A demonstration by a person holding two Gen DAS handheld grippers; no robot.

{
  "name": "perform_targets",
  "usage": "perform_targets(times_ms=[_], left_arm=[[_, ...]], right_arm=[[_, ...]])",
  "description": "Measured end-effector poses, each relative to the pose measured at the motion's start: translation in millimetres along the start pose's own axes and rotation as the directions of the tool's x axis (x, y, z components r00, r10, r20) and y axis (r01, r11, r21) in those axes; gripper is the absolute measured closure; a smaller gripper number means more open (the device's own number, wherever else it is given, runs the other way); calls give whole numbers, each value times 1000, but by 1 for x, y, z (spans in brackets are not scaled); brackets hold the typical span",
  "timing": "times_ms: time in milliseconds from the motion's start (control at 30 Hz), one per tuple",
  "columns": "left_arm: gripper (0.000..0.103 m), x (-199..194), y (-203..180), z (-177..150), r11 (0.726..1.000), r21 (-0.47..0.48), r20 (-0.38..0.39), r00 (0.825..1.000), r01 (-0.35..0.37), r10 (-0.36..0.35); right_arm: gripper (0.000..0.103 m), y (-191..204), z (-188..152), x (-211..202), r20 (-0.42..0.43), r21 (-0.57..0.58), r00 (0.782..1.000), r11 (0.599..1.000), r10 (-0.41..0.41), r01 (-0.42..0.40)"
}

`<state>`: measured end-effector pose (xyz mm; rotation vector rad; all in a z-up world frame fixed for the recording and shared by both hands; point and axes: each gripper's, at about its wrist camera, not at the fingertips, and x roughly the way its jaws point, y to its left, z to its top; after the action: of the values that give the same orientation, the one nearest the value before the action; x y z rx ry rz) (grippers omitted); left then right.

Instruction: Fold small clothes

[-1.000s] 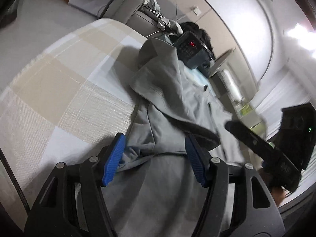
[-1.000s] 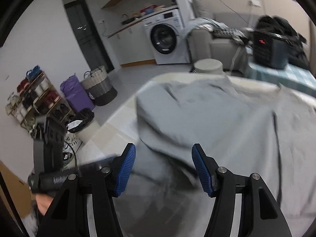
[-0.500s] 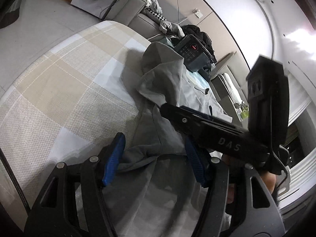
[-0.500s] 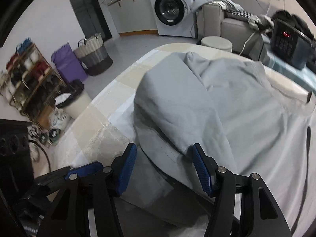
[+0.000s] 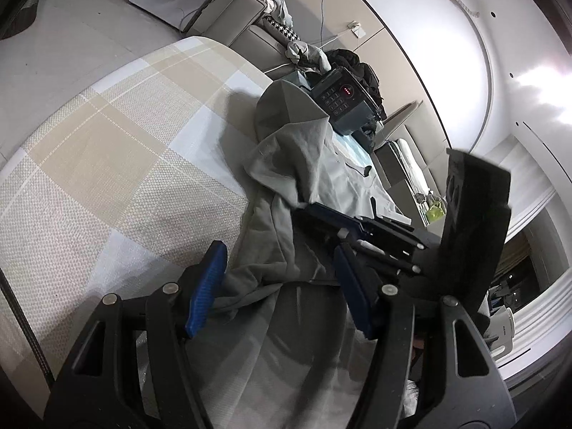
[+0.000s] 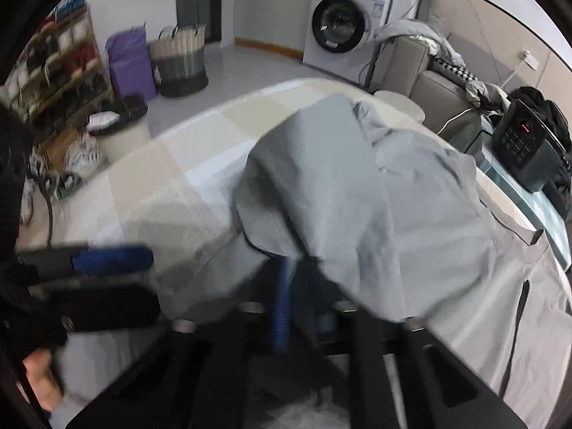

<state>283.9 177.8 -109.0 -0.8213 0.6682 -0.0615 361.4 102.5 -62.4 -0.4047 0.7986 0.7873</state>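
A grey garment [image 5: 286, 164] lies crumpled on the beige checked table cover [image 5: 107, 143], with one flap folded over on itself. My left gripper [image 5: 279, 254] rests low over the near bunched edge. Its blue pads stand wide apart with cloth lying between them, not pinched. My right gripper [image 5: 304, 211] reaches in from the right and its jaws have come together on the folded flap. In the right wrist view the grey garment [image 6: 357, 196] drapes over the right gripper [image 6: 286, 279], whose blue pads meet under the cloth. The left gripper [image 6: 118, 282] shows blurred at the left edge.
A dark box with a keypad [image 6: 522, 143] stands at the table's far end. Beyond are a sofa [image 6: 422, 71] with loose clothes and a washing machine [image 6: 339, 25]. Baskets [image 6: 182, 60], a bin [image 6: 121, 121] and a shoe rack [image 6: 53, 64] stand on the floor at left.
My right gripper came down over the folded flap and its jaws went from wide apart to closed on the cloth. The left gripper stayed where it was.
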Motion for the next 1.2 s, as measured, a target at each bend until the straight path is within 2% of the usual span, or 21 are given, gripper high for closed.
perform_targets(times_ms=[67, 133, 200, 267, 333, 367, 433, 500, 567, 633, 767, 867, 933, 1000, 1100, 1200], left_arm=[[44, 0, 0, 0, 1000, 0, 1, 1000, 2, -2], [44, 0, -1, 0, 1000, 0, 1, 1000, 0, 0], [44, 1, -1, 0, 1000, 2, 0, 1000, -2, 2], [44, 1, -1, -1, 1000, 1, 1, 1000, -1, 1], [44, 1, -1, -1, 1000, 2, 1, 1000, -1, 1], [44, 1, -1, -1, 1000, 3, 0, 1000, -2, 2], [44, 1, -1, -2, 1000, 4, 0, 1000, -5, 5], [44, 2, -2, -2, 1000, 7, -1, 1000, -10, 10], [44, 2, -3, -3, 1000, 12, -1, 1000, -15, 15], [44, 2, -3, -3, 1000, 12, 0, 1000, -15, 15], [44, 2, -3, -4, 1000, 15, 0, 1000, -17, 17], [44, 1, -3, -4, 1000, 15, 0, 1000, -16, 16], [44, 1, -3, -4, 1000, 17, -1, 1000, -18, 18], [44, 1, -4, -5, 1000, 19, -1, 1000, -21, 21], [44, 1, -5, -5, 999, 23, -4, 1000, -28, 28], [44, 2, -6, -5, 999, 27, -5, 999, -35, 36]], right_arm=[[101, -16, 3, -10, 69, 101, 998, 995, 2, -9], [101, -49, 4, -19, 120, 280, 993, 960, -17, -17], [101, -88, -2, -22, 126, 468, 991, 884, -45, -19], [101, -134, -19, -20, 67, 659, 993, 751, -99, 31], [100, -158, -33, -18, 20, 728, 995, 684, -99, 54], [97, -165, -39, -19, 19, 738, 996, 674, -82, 42], [86, -168, -44, -23, 21, 717, 998, 696, -66, 32], [68, -168, -47, -26, 34, 701, 997, 713, -65, 23], [62, -167, -50, -31, 59, 700, 997, 714, -56, -1], [61, -168, -52, -31, 88, 704, 996, 709, -26, -44], [61, -158, -41, -22, 90, 692, 996, 718, 14, -73], [61, -160, -44, -26, 118, 720, 993, 688, 15, -96], [61, -165, -49, -30, 142, 748, 990, 652, 17, -119], [61, -166, -55, -37, 156, 758, 988, 639, 15, -129], [61, -162, -60, -39, 124, 740, 991, 660, 54, -129], [61, -151, -62, -40, 103, 696, 992, 707, 73, -124]])
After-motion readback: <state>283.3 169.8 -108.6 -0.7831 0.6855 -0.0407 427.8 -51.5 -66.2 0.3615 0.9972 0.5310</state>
